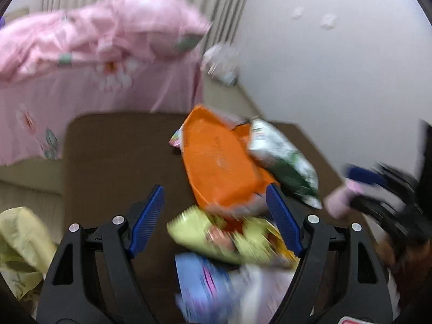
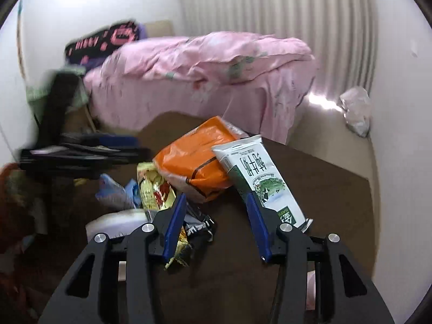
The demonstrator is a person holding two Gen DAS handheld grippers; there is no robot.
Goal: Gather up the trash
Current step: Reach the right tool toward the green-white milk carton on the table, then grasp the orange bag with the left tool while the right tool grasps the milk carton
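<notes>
Snack wrappers lie piled on a dark brown table [image 1: 113, 145] [image 2: 324, 189]. An orange bag [image 1: 216, 162] [image 2: 194, 159] lies in the middle, with a white-and-green bag [image 1: 286, 162] [image 2: 259, 178] leaning on it. A yellow wrapper [image 1: 221, 237] [image 2: 154, 189] and a blue wrapper [image 1: 199, 278] [image 2: 116, 189] lie nearer. My left gripper [image 1: 214, 194] is open above the yellow wrapper and the orange bag's near end. My right gripper [image 2: 216, 202] is open over a small black wrapper [image 2: 199, 224], between the yellow wrapper and the white-and-green bag. The other gripper shows blurred in each view [image 1: 378, 189] [image 2: 81, 148].
A bed with pink bedding [image 1: 94, 54] [image 2: 202, 75] stands behind the table. A crumpled clear plastic bag [image 1: 221, 62] [image 2: 356, 110] lies on the floor by the wall. A yellow-green bag [image 1: 21, 245] hangs at the left. A white bowl [image 2: 116, 221] sits near the right gripper.
</notes>
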